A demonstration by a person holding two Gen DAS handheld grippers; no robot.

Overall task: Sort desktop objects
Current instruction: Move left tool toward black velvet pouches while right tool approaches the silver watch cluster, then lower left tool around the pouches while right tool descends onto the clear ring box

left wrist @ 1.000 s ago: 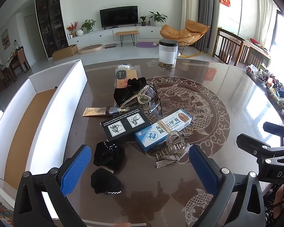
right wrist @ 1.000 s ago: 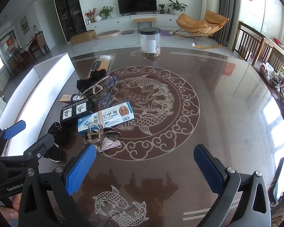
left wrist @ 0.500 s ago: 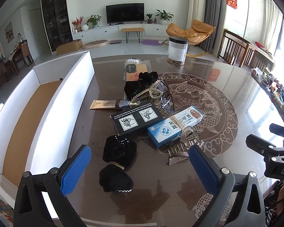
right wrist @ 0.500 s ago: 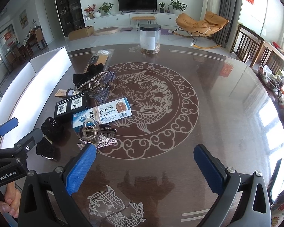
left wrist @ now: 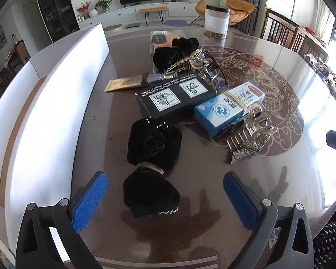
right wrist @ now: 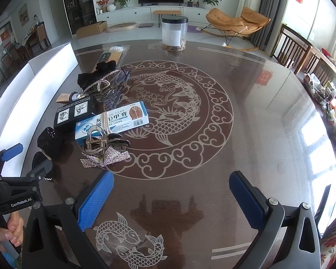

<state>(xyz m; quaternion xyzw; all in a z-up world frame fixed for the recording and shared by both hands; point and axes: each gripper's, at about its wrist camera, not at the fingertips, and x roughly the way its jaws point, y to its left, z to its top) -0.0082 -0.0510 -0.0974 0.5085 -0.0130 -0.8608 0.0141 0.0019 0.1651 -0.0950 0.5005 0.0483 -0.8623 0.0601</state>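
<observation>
A black velvet bow hair tie (left wrist: 153,165) lies on the dark table, its near end between the fingers of my open left gripper (left wrist: 165,200). Behind it lie a black box (left wrist: 175,97), a blue and white medicine box (left wrist: 229,109), a clear hair claw on a rhinestone bow (left wrist: 249,141), glasses and black hair pieces (left wrist: 181,56) and a tan tube (left wrist: 127,84). My right gripper (right wrist: 171,198) is open and empty over bare table, right of the pile (right wrist: 107,121). The left gripper also shows in the right wrist view (right wrist: 22,168).
A long white box (left wrist: 51,103) with a cardboard floor stands along the table's left side. A clear jar with a black lid (right wrist: 174,33) stands at the far edge. A flat packaged item (left wrist: 161,39) lies behind the pile.
My left gripper has moved forward and down toward the black bow hair tie, which now lies between its fingers. The right gripper has barely moved.
</observation>
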